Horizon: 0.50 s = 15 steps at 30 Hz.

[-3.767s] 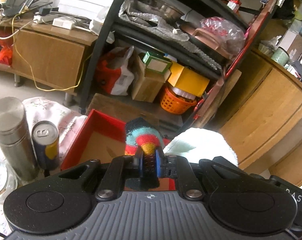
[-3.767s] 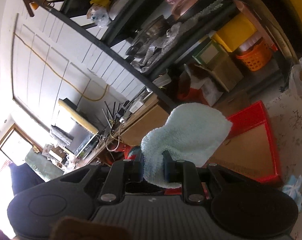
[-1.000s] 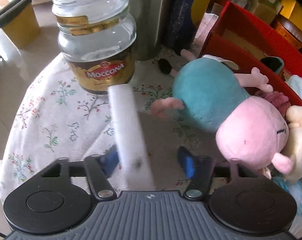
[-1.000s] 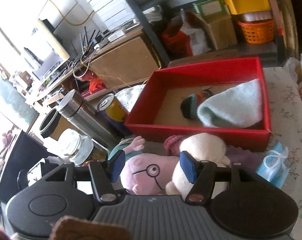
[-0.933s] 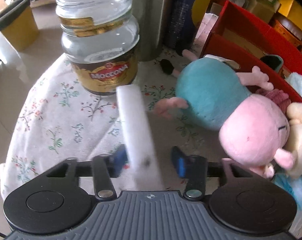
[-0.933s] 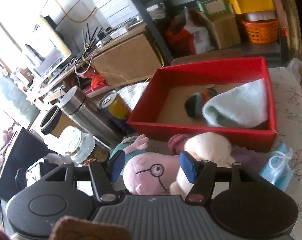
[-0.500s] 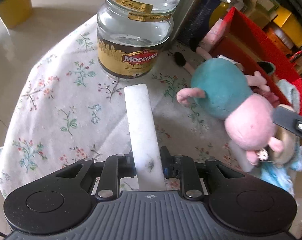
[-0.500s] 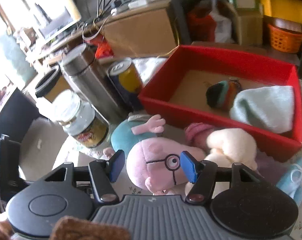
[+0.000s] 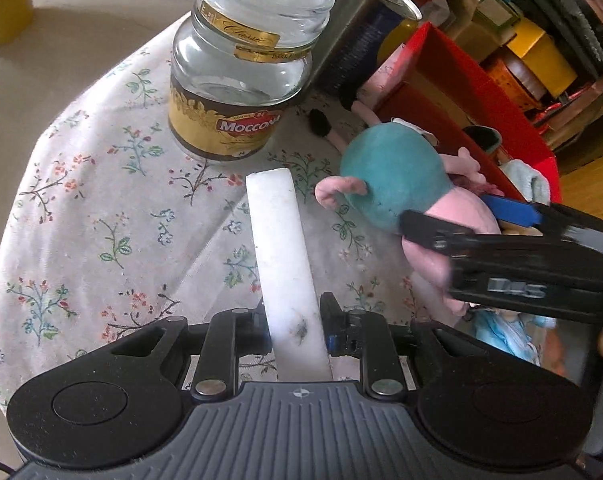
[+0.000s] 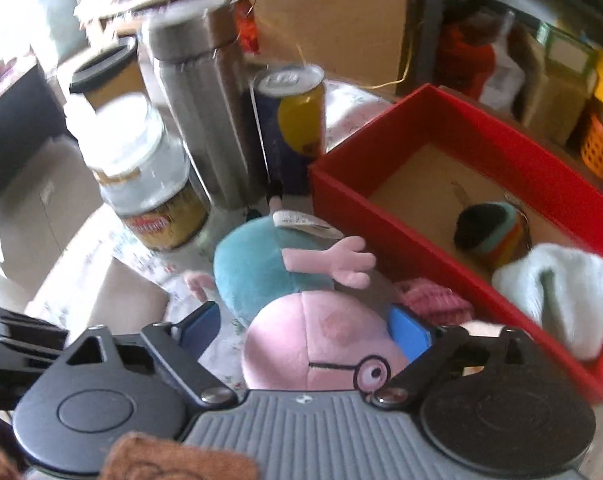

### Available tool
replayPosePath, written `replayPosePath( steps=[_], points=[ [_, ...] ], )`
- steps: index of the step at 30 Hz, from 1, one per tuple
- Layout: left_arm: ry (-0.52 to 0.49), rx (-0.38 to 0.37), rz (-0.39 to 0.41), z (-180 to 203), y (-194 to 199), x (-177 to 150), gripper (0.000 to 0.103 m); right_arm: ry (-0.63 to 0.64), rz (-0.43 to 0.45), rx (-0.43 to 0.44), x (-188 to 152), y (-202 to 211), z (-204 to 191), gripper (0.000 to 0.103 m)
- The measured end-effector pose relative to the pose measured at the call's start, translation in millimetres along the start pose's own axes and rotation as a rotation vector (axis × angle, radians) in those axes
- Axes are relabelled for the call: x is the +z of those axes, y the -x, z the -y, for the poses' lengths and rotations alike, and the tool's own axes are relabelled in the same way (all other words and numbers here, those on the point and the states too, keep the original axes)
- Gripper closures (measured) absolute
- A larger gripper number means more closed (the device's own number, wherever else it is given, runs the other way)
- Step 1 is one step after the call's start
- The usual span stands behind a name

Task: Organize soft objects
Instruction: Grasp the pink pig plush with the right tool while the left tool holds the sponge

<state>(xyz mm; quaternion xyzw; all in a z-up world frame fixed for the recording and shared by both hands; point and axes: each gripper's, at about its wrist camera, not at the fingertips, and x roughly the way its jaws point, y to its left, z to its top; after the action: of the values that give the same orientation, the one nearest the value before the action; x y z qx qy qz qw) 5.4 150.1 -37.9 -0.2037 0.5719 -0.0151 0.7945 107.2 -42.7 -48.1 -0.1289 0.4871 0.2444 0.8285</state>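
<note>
**A:** What does the left wrist view show?

**B:** The left gripper [image 9: 295, 326] has just closed on a white sponge [image 9: 281, 248], a long block pinched at its near end between the pads and pointing away over a floral cloth [image 9: 81, 208]. Beyond its tip stands a glass jar [image 9: 241, 76] with a gold label. To the right lies a pig toy [image 9: 401, 184] (teal body, pink head) beside a red box [image 9: 489, 100]. The right gripper [image 9: 469, 216] reaches in from the right, its fingers on either side of the pink head.

**A:** And the right wrist view?

**B:** The right gripper [image 10: 305, 328] has just been opening; its jaws are spread wide with the pig toy's [image 10: 301, 296] head between them, the pads not pressing it. The red box [image 10: 453, 140] sits to the right, holding a striped knit piece [image 10: 489, 232] and a pale towel [image 10: 557, 284]. A pink knit item [image 10: 433, 300] lies against the box's near wall. Behind the toy stand the jar [image 10: 149, 184], a steel flask [image 10: 197, 108] and a can [image 10: 289, 120] (this view is somewhat blurred).
</note>
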Motion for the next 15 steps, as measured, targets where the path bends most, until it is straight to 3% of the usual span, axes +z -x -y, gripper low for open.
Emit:
replayPosePath(
  steps=[4, 10, 13, 15],
  points=[
    [0.007, -0.005, -0.003, -4.0, -3.5, -1.8, 0.080, 0.047, -0.052, -0.068, -0.1, -25.2, -6.6, 0.035],
    [0.007, -0.031, -0.012, -6.3, -0.7, 0.5, 0.080, 0.025, -0.050, -0.072, -3.1, -19.1, -6.6, 0.045],
    [-0.003, -0.045, -0.008, -0.9, 2.4, 0.1, 0.080, -0.050, -0.040, -0.038, -4.6, -6.7, 2.0, 0.049],
    [-0.005, -0.045, -0.002, 1.7, 4.4, -0.1, 0.080, -0.135, -0.034, 0.039, -6.1, 1.0, 9.6, 0.052]
  ],
)
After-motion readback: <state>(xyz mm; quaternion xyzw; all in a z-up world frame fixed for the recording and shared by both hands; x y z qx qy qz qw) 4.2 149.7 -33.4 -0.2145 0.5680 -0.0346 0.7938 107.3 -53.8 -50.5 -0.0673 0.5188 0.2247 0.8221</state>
